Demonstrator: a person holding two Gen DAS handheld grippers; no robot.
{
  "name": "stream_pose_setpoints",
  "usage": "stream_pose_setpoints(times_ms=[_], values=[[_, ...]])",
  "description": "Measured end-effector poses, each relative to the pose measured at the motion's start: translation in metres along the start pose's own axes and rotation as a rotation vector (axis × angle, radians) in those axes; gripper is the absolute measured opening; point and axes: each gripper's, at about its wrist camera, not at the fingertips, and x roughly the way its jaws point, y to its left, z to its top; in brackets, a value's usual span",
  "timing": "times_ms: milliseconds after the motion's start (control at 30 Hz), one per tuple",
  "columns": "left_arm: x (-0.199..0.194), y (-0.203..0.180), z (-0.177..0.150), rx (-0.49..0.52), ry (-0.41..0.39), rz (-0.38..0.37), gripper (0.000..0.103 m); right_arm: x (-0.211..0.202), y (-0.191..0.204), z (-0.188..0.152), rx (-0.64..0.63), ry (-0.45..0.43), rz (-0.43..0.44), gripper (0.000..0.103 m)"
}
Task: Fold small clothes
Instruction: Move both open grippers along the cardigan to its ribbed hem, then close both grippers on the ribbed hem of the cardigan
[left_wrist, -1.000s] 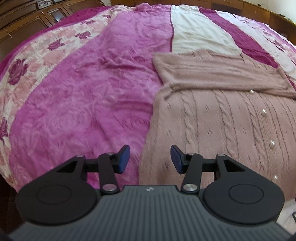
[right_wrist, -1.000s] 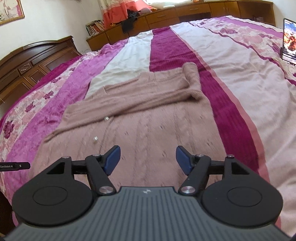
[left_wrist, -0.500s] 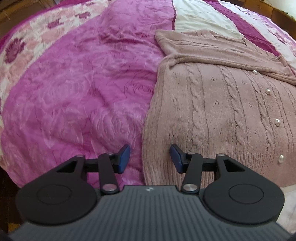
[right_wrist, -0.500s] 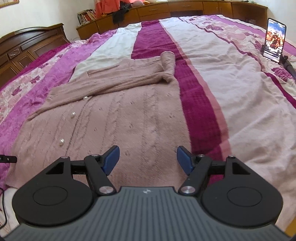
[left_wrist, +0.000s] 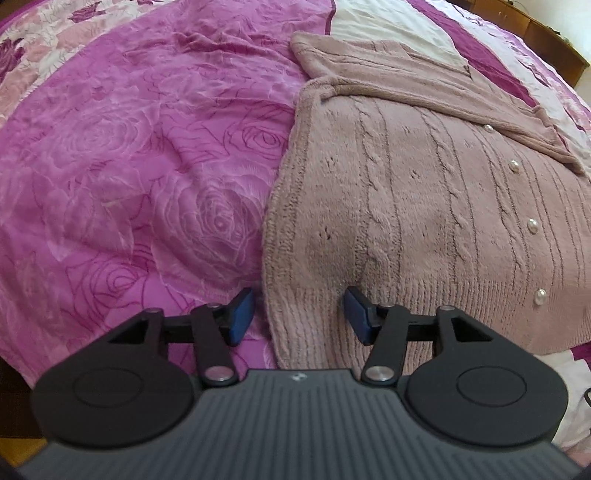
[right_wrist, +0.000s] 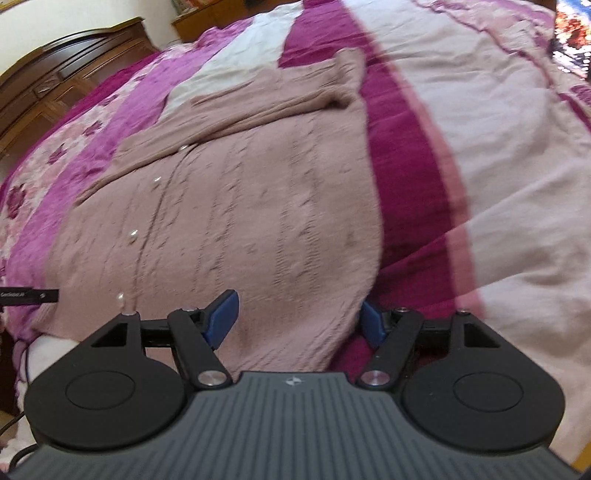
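Note:
A dusty-pink cable-knit cardigan (left_wrist: 424, 206) with pearl buttons lies flat on the bed, its sleeves folded across the top. My left gripper (left_wrist: 298, 316) is open and straddles the near-left corner of the ribbed hem, right blue pad pressing into the knit. In the right wrist view, which is blurred, the same cardigan (right_wrist: 240, 221) fills the middle. My right gripper (right_wrist: 300, 320) is open over the hem's near-right corner, its right pad just off the cloth edge. Neither gripper holds anything.
The bed is covered by a magenta rose-embossed blanket (left_wrist: 129, 166) on the left and a striped pink and maroon spread (right_wrist: 480, 166) on the right. A dark wooden headboard (right_wrist: 55, 88) stands at the far left. A lit phone screen (right_wrist: 572, 37) sits at the far right.
Both grippers have dropped lower and closer to the cardigan's near hem, and now sit at its two corners. Jaws stayed open throughout. The cardigan has not moved.

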Motion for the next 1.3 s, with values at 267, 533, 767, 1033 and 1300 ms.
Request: stream_pose_setpoints(times_ms=[267, 533, 767, 1033, 1300], values=[[0.007, -0.002, 0.001, 0.032, -0.008, -0.014, 0.059, 0.015, 0.0, -0.001, -0.004, 0.028, 0.018, 0.075], [0.008, -0.003, 0.0, 0.011, -0.011, -0.125, 0.059, 0.018, -0.002, -0.001, -0.031, 0.028, 0.046, 0.076], [0.016, -0.009, 0.003, 0.037, 0.002, -0.094, 0.06, 0.026, 0.004, 0.0, -0.075, 0.054, 0.035, 0.081], [0.011, -0.012, 0.003, 0.042, -0.008, -0.107, 0.05, 0.023, 0.004, -0.003, -0.072, 0.036, 0.051, 0.05], [0.003, -0.011, 0.006, -0.016, -0.038, -0.205, 0.015, 0.015, -0.005, -0.001, 0.014, 0.001, 0.145, 0.018]])
